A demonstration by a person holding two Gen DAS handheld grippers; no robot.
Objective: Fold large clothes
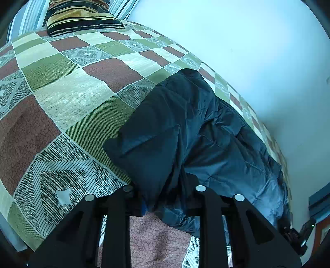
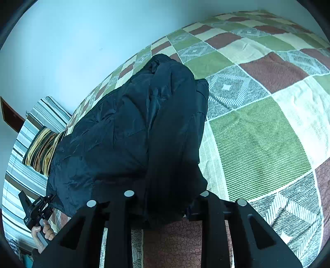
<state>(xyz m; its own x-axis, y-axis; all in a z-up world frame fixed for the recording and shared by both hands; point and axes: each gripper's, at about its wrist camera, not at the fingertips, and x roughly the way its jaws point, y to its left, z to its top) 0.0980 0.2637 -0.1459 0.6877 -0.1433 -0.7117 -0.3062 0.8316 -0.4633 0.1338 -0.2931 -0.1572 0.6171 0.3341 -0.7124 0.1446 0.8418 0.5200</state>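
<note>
Both jaws pinching dark jacket (image 1: 185,132) hem, patchwork bedspread (image 1: 68,96)

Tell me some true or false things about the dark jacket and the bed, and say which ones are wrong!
1. The dark jacket lies on a checked bedspread. True.
2. The jacket is bright red. False: it is dark blue-black.
3. A striped cushion sits farther along the bed. True.
4. The jacket hangs on a hook on the wall. False: it rests on the bed, near the wall.
5. Jacket fabric sits between the fingers of the right claw. True.
</note>
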